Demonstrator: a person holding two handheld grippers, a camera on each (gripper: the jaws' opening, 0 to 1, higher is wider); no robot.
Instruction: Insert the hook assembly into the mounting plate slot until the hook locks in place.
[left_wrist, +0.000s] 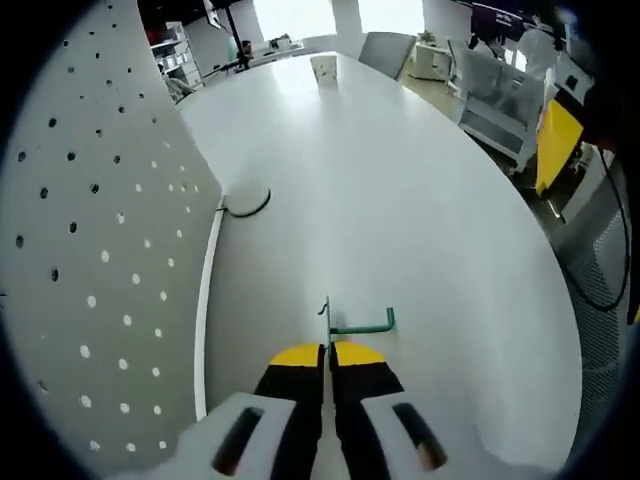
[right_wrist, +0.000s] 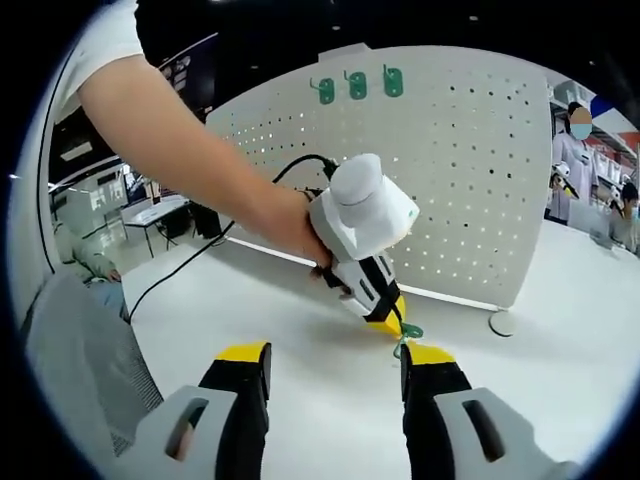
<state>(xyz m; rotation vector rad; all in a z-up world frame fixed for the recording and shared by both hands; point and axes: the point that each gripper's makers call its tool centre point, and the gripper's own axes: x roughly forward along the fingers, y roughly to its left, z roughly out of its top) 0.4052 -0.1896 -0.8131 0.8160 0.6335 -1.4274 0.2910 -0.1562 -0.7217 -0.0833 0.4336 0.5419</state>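
Pickup is the step in hand, I judge. In the left gripper view my left gripper (left_wrist: 327, 352) has its jaws closed on the green hook (left_wrist: 356, 322), which juts just past the tips onto the white table (left_wrist: 400, 200) — the pegboard (left_wrist: 100, 250) stands to the jaws' left.

In the right gripper view my right gripper (right_wrist: 335, 360) stands open and empty, the hook (right_wrist: 404, 334) by its right tip. Next I lift and turn it toward a pegboard (right_wrist: 450, 160) slot.

Left gripper (right_wrist: 392, 322) on green hook (right_wrist: 405, 335) before white pegboard (right_wrist: 450, 170)
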